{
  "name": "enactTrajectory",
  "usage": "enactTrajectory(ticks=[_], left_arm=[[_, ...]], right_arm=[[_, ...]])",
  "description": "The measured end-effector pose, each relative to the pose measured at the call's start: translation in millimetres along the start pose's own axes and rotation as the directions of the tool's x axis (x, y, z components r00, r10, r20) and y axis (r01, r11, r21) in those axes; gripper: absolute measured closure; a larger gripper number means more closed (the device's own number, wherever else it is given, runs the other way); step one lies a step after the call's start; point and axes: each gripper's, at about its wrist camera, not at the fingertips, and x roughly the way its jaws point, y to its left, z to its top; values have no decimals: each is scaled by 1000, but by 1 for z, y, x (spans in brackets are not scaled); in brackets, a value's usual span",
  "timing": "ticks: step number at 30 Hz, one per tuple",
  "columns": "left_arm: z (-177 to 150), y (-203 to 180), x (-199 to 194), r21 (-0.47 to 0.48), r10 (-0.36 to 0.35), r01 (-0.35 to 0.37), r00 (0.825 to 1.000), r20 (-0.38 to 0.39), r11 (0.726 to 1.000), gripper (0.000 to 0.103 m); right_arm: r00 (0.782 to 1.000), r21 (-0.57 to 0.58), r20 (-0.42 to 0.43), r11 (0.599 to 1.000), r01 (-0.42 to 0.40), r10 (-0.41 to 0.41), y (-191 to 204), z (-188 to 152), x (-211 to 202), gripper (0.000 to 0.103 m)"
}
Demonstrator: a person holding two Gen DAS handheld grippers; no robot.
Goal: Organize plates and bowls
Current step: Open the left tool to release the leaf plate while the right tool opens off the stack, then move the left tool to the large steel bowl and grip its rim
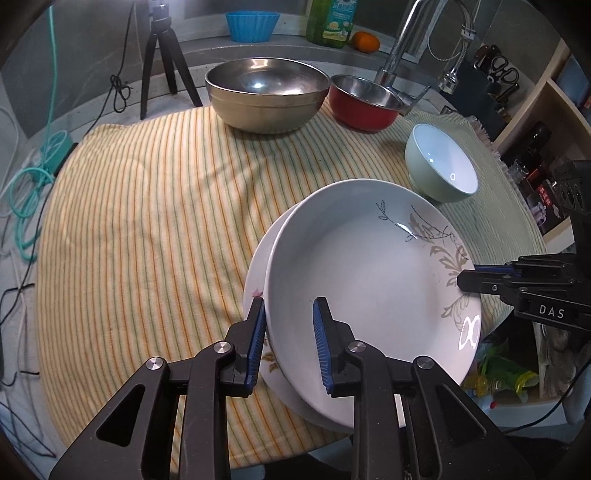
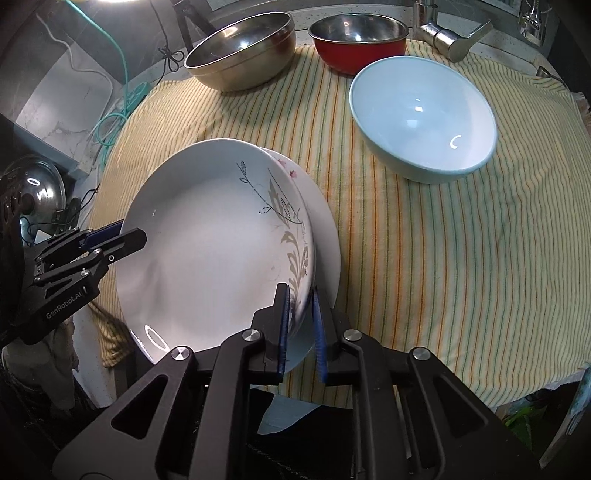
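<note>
Blue-padded fingers of the left gripper (image 1: 289,343) straddle the near rim of a white plate with a grey leaf pattern (image 1: 369,288), the pads standing apart with the rim between them; whether they press it cannot be told. From the right wrist view, the right gripper (image 2: 300,328) is clenched on the opposite rim of that same plate (image 2: 214,251), pads tight on either side of the patterned edge. White lettering reads "DAS" on the right gripper's body in the left view and "GenRobot.AI" on the left gripper's body (image 2: 110,242) in the right view.

The patterned plate sits tilted on a second white plate (image 1: 258,280) bearing small pink flowers, both near the front edge of a yellow striped cloth (image 1: 147,221); the lower plate juts past that edge. A wide stretch of cloth lies open to the left of the plates.

A pale green bowl (image 1: 439,166) stands upright behind the plates, apart from them. At the back of the cloth a large steel bowl (image 1: 266,92) and a red bowl with steel interior (image 1: 365,101) stand just beside each other, close to a chrome tap (image 1: 402,48). A green bottle (image 1: 332,22), its label too blurred to read, an orange fruit (image 1: 365,41) and a blue fluted cup (image 1: 252,25) line the rear ledge, with a black tripod (image 1: 162,62) to the left
</note>
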Motion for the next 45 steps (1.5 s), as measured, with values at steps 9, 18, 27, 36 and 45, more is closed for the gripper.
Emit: enactTrajectory(ticks=[9,18,27,36,45], left_arm=[[2,9,-6,-65,-58,58,998,12,996,81],[21,38,-22,-156,-115,128,989,93,979,80],[61,65,-31,-191,-132,165,976,175,968,80],[103,84,-25,-205,-157,203,963,220,957,80],[135,96,5,-239,-175,219,965,194,946,80]], right_arm=[[1000,12,15,1000,-16,16,-2,1,-4,85],[987,43,149,997,-70,63,-8,22,-38,60],[963,45,253,993,-113,98,-5,70,-56,60],[946,50,279,982,-183,162,1,122,-51,60],[951,99,225,966,-239,212,-1,158,-13,60]])
